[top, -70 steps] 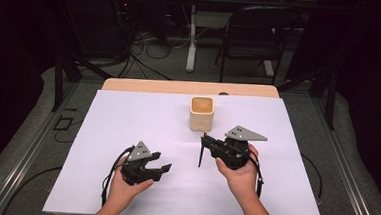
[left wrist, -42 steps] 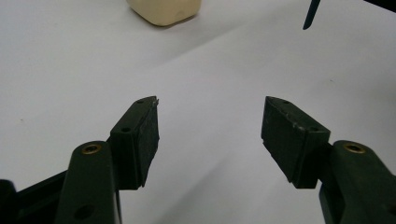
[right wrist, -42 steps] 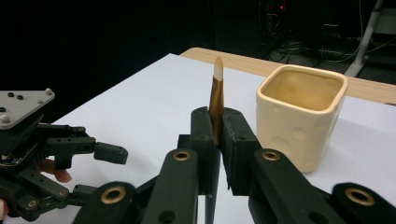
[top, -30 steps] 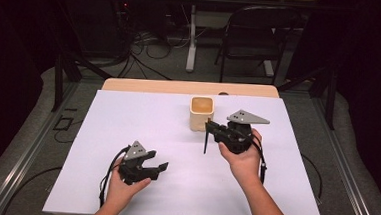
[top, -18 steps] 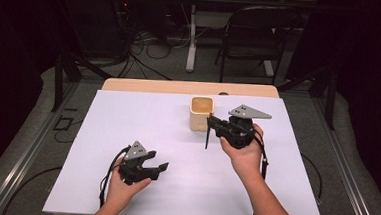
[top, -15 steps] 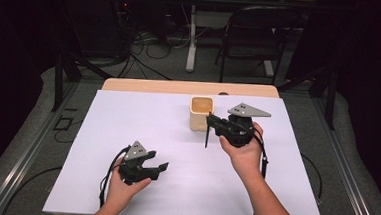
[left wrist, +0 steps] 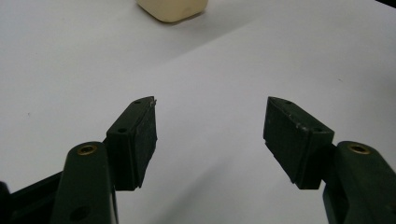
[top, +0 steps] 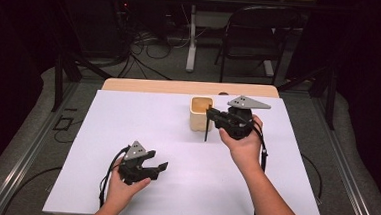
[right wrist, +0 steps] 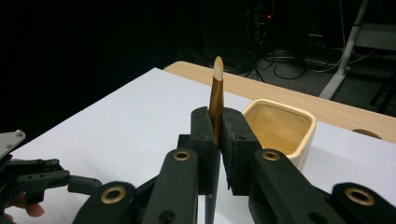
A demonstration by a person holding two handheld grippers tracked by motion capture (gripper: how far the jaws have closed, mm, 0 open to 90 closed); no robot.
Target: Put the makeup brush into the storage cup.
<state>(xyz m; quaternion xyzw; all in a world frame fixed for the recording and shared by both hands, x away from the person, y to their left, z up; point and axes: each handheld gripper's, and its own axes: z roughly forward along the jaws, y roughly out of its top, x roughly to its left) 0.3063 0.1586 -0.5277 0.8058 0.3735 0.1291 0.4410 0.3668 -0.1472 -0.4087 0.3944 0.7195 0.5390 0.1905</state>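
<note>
My right gripper (top: pixel 211 112) (right wrist: pixel 217 140) is shut on a thin pen-like stick (right wrist: pixel 216 100) with a golden upper part and a pale tip. The stick stands upright; its dark lower end (top: pixel 206 131) hangs just above the table. A cream square cup (top: pixel 200 113) (right wrist: pixel 279 127) stands right beside it, at the back middle of the white table. In the left gripper view the cup (left wrist: pixel 173 8) lies far ahead. My left gripper (top: pixel 160 169) (left wrist: pixel 210 133) rests low at the front left, open, with nothing between its pads.
The white sheet (top: pixel 127 118) covers the table, with a wooden edge (top: pixel 155 85) at the back. Behind the table a chair (top: pixel 253 36) and cables (top: pixel 147 45) sit on the dark floor.
My right gripper has carried the stick back and up toward the cup, from the table's middle to just beside the cup's right side. The left gripper has stayed put.
</note>
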